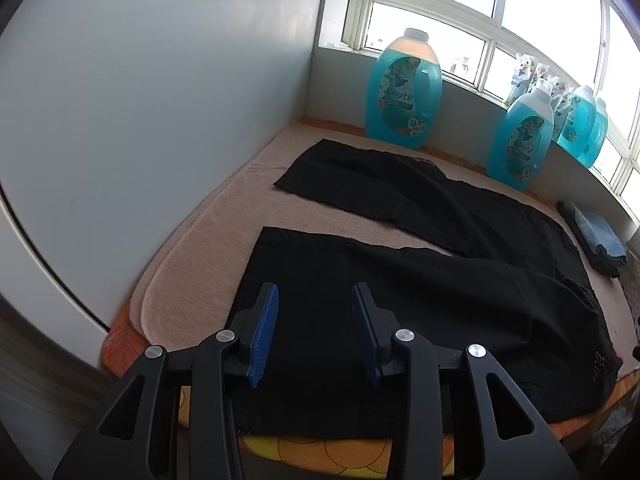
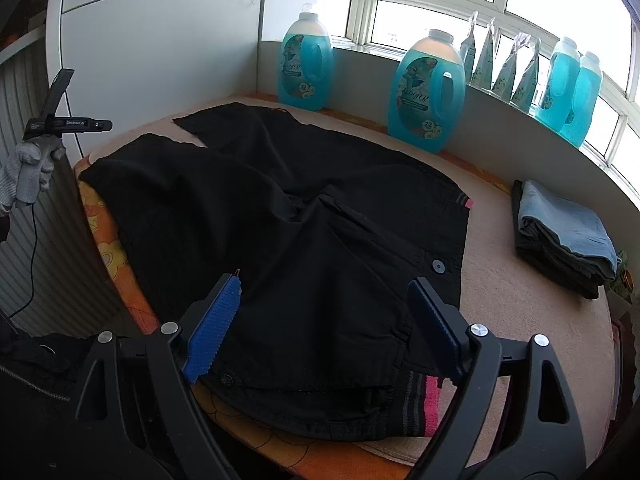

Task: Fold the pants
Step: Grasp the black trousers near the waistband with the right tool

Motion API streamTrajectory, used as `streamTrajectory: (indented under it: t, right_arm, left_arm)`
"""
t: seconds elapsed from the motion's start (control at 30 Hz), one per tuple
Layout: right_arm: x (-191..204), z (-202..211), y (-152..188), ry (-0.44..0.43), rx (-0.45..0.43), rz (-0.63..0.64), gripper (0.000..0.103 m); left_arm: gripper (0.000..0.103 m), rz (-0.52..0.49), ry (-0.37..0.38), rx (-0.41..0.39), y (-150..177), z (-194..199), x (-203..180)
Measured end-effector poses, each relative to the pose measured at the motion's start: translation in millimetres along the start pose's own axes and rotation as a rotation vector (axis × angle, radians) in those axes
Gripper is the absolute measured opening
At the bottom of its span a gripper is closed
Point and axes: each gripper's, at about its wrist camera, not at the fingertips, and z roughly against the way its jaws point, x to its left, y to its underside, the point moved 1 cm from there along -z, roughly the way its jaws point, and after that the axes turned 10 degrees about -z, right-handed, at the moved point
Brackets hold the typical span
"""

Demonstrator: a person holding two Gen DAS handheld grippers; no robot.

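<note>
Black pants point(image 2: 304, 216) lie spread on the bench point(image 2: 520, 312), folded clothes point(image 2: 564, 240) near right. Blue detergent bottles point(image 2: 428, 92) line the far sill. Both the left gripper point(image 1: 316, 316) and right gripper point(image 2: 324, 320) hover with fingers wide, empty.

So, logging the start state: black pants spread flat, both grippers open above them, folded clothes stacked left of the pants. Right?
Not quite. The folded clothes are stacked right of the black pants, as the right wrist view shows. The left gripper and right gripper are open.
</note>
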Motion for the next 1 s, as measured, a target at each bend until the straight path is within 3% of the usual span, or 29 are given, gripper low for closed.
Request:
streamTrajectory:
  t: [0.2, 0.33, 0.7, 0.8, 1.0]
  right_arm:
    - [41, -25, 27, -0.114, 0.13, 0.108, 0.071]
    - [58, -40, 41, -0.108, 0.186, 0.195, 0.067]
    - [67, -53, 43, -0.077, 0.23, 0.286, 0.064]
    - [66, -55, 42, -0.086, 0.239, 0.278, 0.059]
    - [61, -59, 34, -0.092, 0.25, 0.247, 0.031]
  left_arm:
    - [0.033, 0.041, -0.004, 0.06, 23, -7, 15]
    - [0.033, 0.068, -0.006, 0.086, 36, -3, 25]
    - [0.033, 0.096, -0.017, 0.146, 57, 3, 40]
    - [0.033, 0.097, -0.012, 0.153, 61, 6, 43]
    - [0.033, 0.051, -0.001, 0.151, 63, 14, 35]
